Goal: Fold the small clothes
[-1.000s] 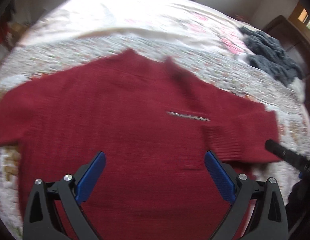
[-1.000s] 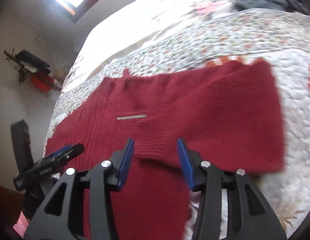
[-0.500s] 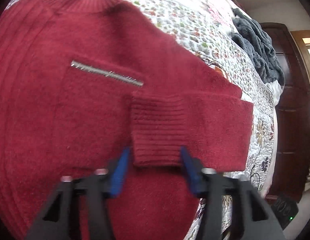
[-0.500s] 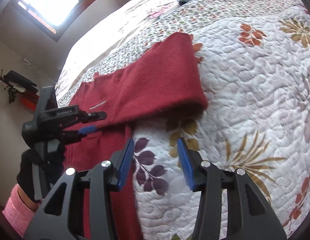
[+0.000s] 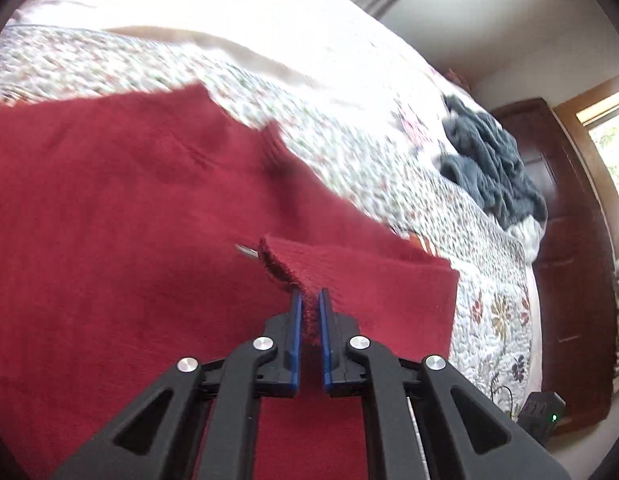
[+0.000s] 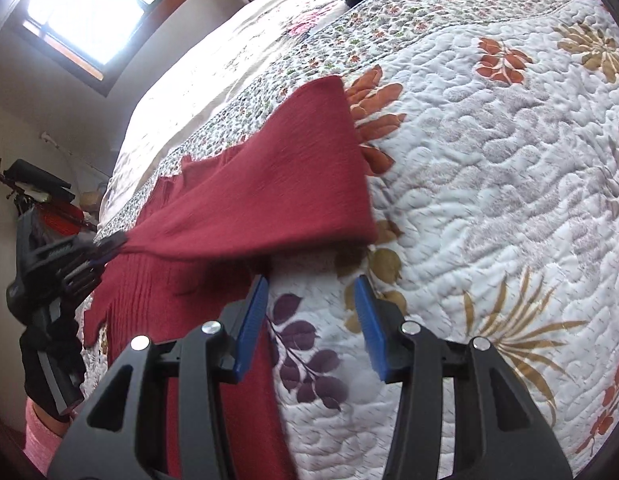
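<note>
Pinching the sleeve cuff (image 5: 309, 280) in our clenched left gripper (image 5: 308, 312), we lift it for refolding across the red sweater (image 5: 109, 240); right gripper (image 6: 309, 312) hangs released nearby.

red knitted sweater (image 5: 121, 248) | lies spread on the floral quilt (image 6: 489, 184) | right sleeve (image 6: 277, 196) folded across the body | cuff (image 5: 285, 264) lifted, pinched between blue pads

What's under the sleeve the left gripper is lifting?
Under the lifted sleeve lie the red sweater's body and the floral quilt. The left gripper pinches its cuff; the shaded area beneath stays hidden.
</note>
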